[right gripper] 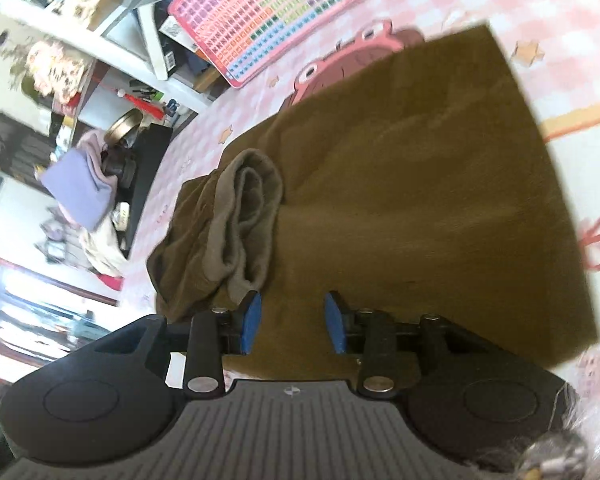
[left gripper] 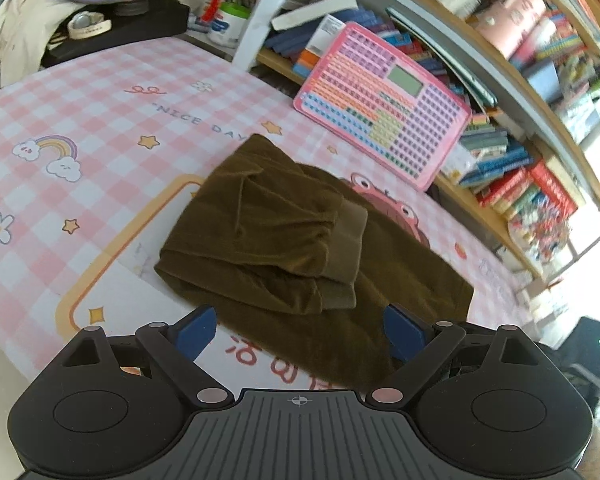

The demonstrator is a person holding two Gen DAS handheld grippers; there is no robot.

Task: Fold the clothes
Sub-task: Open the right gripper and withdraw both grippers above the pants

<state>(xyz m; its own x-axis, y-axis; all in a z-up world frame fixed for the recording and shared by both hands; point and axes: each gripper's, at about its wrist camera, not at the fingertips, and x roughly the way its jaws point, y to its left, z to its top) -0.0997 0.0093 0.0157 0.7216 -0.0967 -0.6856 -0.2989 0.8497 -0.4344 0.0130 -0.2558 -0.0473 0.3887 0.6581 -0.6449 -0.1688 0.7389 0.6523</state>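
An olive-brown velvet garment lies partly folded on the pink checked table cover, its ribbed cuffs folded back on top. My left gripper is open and empty, just above the garment's near edge. In the right wrist view the same garment fills the middle, with the cuffs bunched at the left. My right gripper is open, low over the cloth, and holds nothing.
A pink keyboard-chart board leans against a bookshelf full of books at the right. A black box, cloths and jars crowd the far left end. The board also shows in the right wrist view.
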